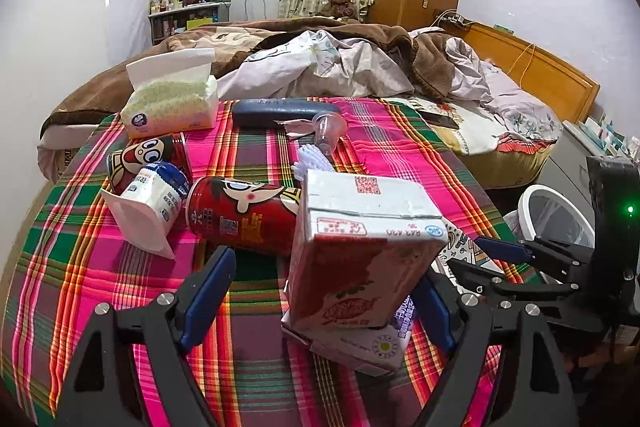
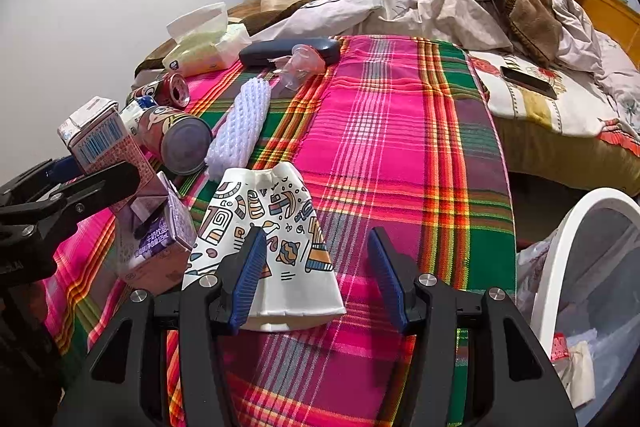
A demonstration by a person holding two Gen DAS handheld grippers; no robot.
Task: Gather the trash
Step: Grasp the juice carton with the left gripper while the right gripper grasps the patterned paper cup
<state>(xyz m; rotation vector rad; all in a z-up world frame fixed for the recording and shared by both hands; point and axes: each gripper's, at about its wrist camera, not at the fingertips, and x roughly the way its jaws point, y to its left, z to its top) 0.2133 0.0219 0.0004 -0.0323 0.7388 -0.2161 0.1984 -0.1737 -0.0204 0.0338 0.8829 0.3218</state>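
While both grippers, left gripper (image 1: pixel 326 291) and right gripper (image 2: pixel 318 277), stand open and empty-handed, cartons, cans and cup remain uncollected; bin (image 2: pixel 576 223) at three o'clock holds some trash.

Left hand-held gripper (image 1: pixel 324 301): matte black angular frame, triangular cut-outs in the arms, round silver screw heads at the joints, ribbed blue pads (image 1: pixel 206 297) on the finger insides. Right hand-held gripper (image 2: pixel 316 279): same black build, silver screws, blue ribbed pads (image 2: pixel 249 277). Green indicator light on its black housing.
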